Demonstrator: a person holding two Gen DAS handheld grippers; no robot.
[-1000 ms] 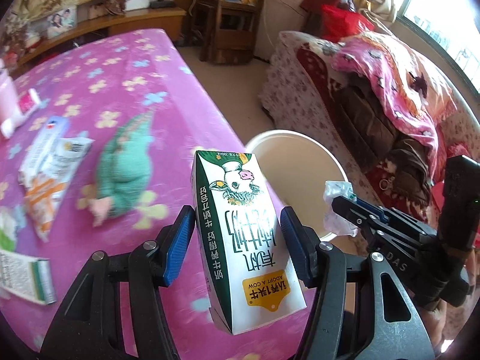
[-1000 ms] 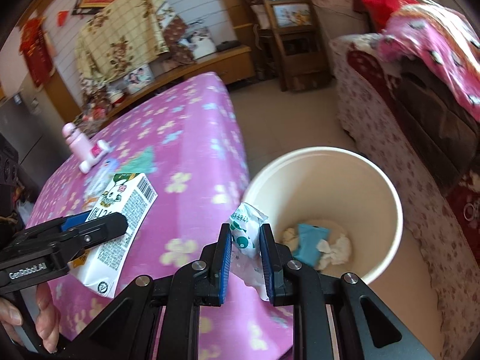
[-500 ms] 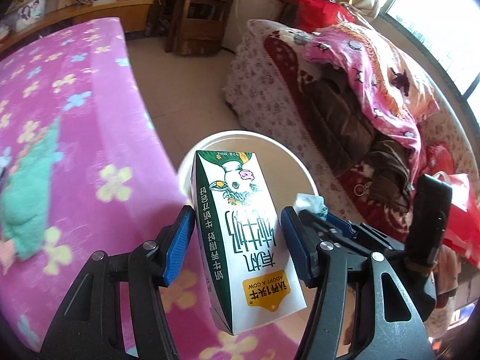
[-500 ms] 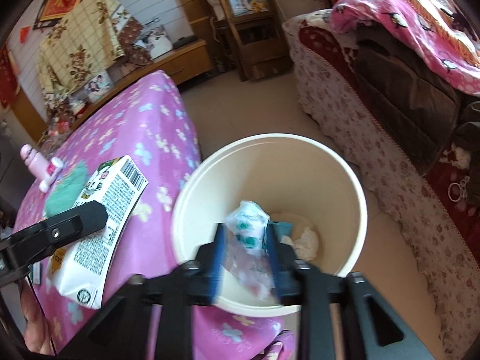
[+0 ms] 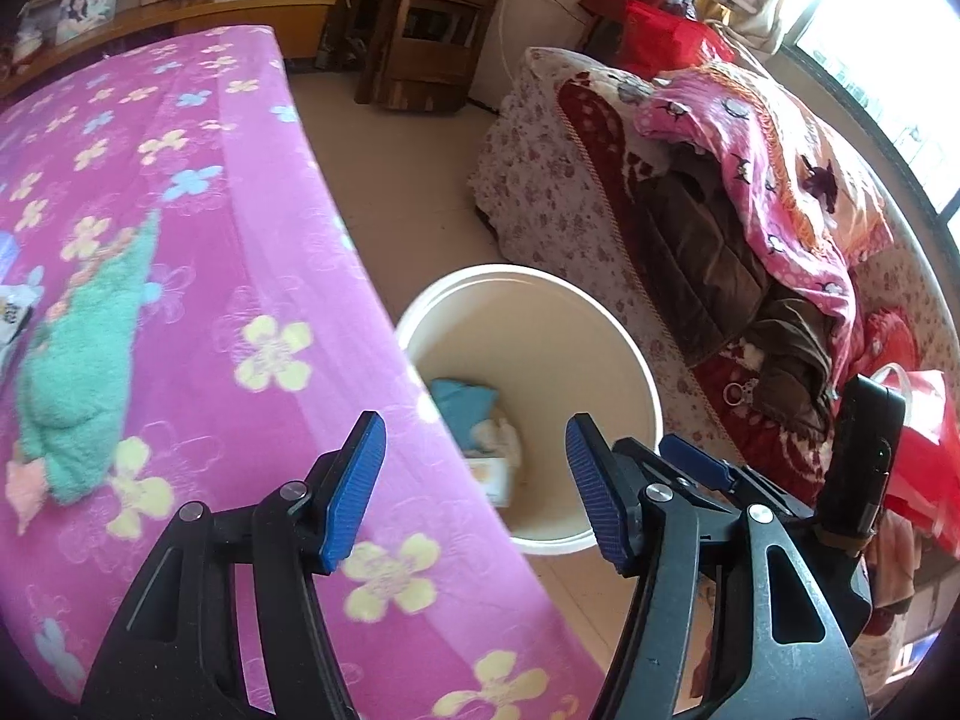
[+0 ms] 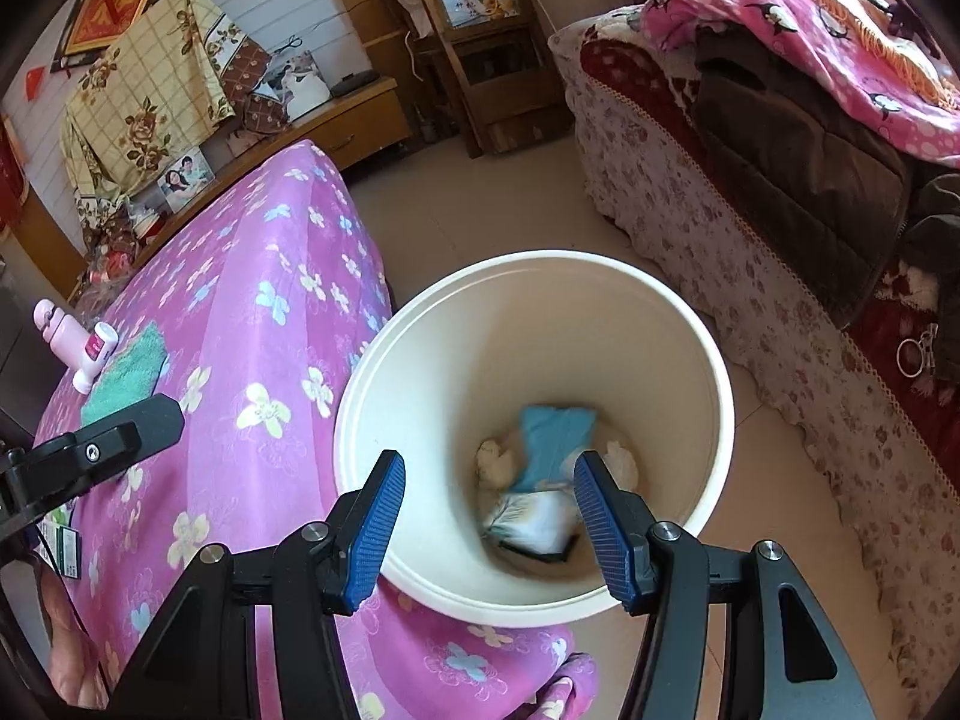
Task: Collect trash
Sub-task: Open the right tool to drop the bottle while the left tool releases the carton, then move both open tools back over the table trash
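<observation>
The cream trash bin (image 5: 528,271) (image 6: 540,256) stands on the floor against the table edge. At its bottom lie a blue wrapper (image 6: 555,435), white tissue (image 6: 497,461) and a blurred white-and-green milk carton (image 6: 528,519) (image 5: 492,478). My left gripper (image 5: 474,427) hangs over the bin's near rim, its jaws opening with nothing between them. My right gripper (image 6: 489,463) is above the bin's mouth, jaws also opening and empty. I cannot pick out the small plastic wrapper. Each gripper shows in the other's view: right gripper (image 5: 696,457), left gripper (image 6: 123,432).
The table wears a pink flowered cloth (image 5: 180,192) with a green towel (image 5: 84,354), a pink bottle (image 6: 75,345) and a packet (image 6: 66,543) on it. A sofa piled with blankets (image 5: 750,192) stands right of the bin, a red bag (image 5: 924,468) beside it, a wooden shelf (image 6: 492,42) behind.
The left gripper has let go of the milk carton and the right has opened off the plastic wrapper. Both now sit over the bin, empty, after moving toward it.
</observation>
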